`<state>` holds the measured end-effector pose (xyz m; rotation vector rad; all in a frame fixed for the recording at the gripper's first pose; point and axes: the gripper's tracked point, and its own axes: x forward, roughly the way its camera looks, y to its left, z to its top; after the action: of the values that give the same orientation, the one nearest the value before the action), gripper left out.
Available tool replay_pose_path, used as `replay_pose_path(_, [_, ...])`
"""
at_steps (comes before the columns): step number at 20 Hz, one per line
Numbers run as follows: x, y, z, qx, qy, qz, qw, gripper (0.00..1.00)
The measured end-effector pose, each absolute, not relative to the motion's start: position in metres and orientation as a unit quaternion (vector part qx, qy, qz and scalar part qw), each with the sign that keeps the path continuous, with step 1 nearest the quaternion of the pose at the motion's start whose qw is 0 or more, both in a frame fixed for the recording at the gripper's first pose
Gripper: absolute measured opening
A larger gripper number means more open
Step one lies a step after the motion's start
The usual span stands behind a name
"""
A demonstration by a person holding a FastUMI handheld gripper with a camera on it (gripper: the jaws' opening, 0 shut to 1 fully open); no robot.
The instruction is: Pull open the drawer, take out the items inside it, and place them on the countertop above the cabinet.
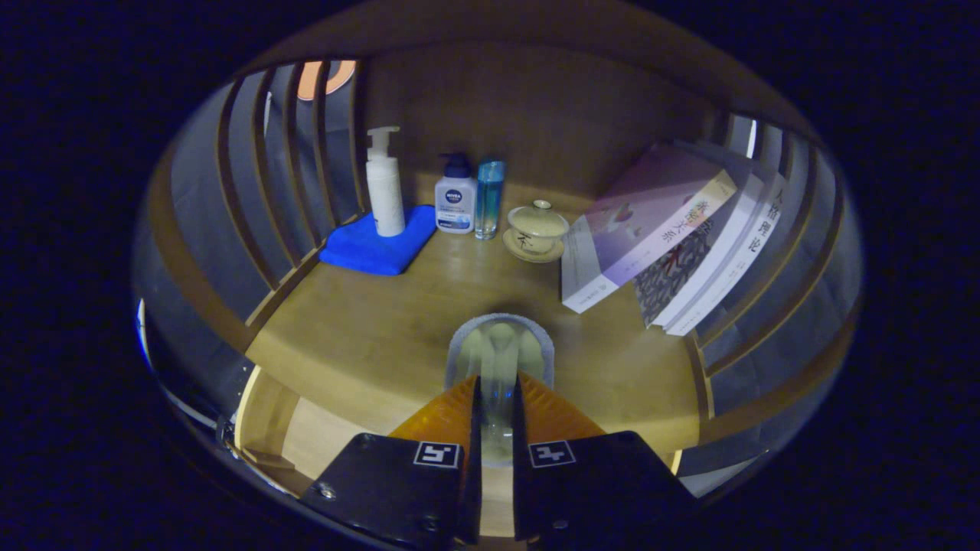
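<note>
Pinching a clear glass (499, 360) between both fingers, the tool (496, 398) is held above the tabletop (367, 337), the open drawer (306, 436) below; a tip-over (slick, narrowly gripped glass) could be caused by hasty release.

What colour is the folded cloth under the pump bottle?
Bright blue. The cloth under the white pump bottle shows clearly in the gripper view.
</note>
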<state>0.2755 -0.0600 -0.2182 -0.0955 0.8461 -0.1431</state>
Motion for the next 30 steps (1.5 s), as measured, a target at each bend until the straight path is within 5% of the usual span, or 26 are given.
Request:
replay_pose_path(18, [0.329,-0.075,-0.235,-0.047,0.360,-0.109,0.925,0.20])
replay_pose_path(21, [0.329,-0.079,-0.239,-0.033,0.356,-0.107,0.928,0.27])
replay_pose_path(24, [0.325,-0.074,-0.225,-0.031,0.341,-0.100,0.934,0.45])
replay_pose_path(30, [0.298,-0.038,-0.185,-0.030,0.292,-0.058,0.954,0.60])
